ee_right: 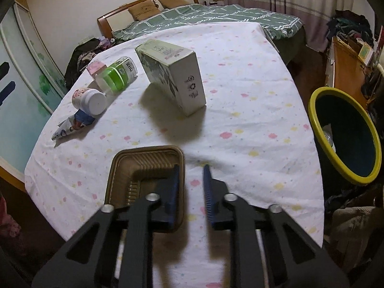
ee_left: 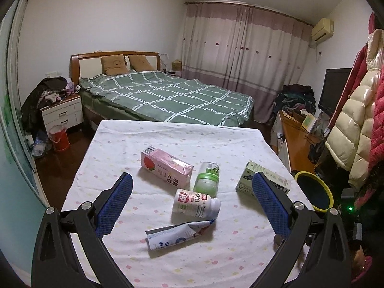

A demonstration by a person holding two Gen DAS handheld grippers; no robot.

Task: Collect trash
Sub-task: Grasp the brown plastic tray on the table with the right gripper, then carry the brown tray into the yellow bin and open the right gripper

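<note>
R gripper (ee_right: pixel 191 169) sits nearest the lens, pointing steeply down at the near end of the table (ee_right: pixel 252 120), which has a white cloth w/ pastel dots. Its jaws are nearly together but not clamped. The L pad is inside a brown plastic tray (ee_right: pixel 146 158), against the tray's R wall. The other pad is just outside that wall, w/ a strip of cloth showing between pad and wall. So the wall is between the pads but not pinched.

Landmark: the pale green carton (ee_right: pixel 172 76), lying on its side mid-table.
- The tray is nearer the camera than the carton and a bit L of it, well apart.
- Clear bottle w/ green band (ee_right: pixel 117 76) lies on its side L of the carton, near it.
- Pink carton (ee_right: pixel 94 68) lies beyond that bottle, further L of the green carton.
- White bottle w/ red print (ee_right: pixel 90 100) lies L of the carton, just beside the green-band bottle, cap end toward the lens.
- Crumpled blue-white pouch (ee_right: pixel 69 127) is furthest L, touching the white bottle.
- Dark bin w/ yellow rim (ee_right: pixel 312 110) stands off the table edge, R of the carton. Sth pale lies in it; can't tell what.

L gripper (ee_left: pixel 192 176) hovers over the table w/ jaws spread wide and nothing between the blue pads. In its view the carton is partly behind the R pad.
</note>
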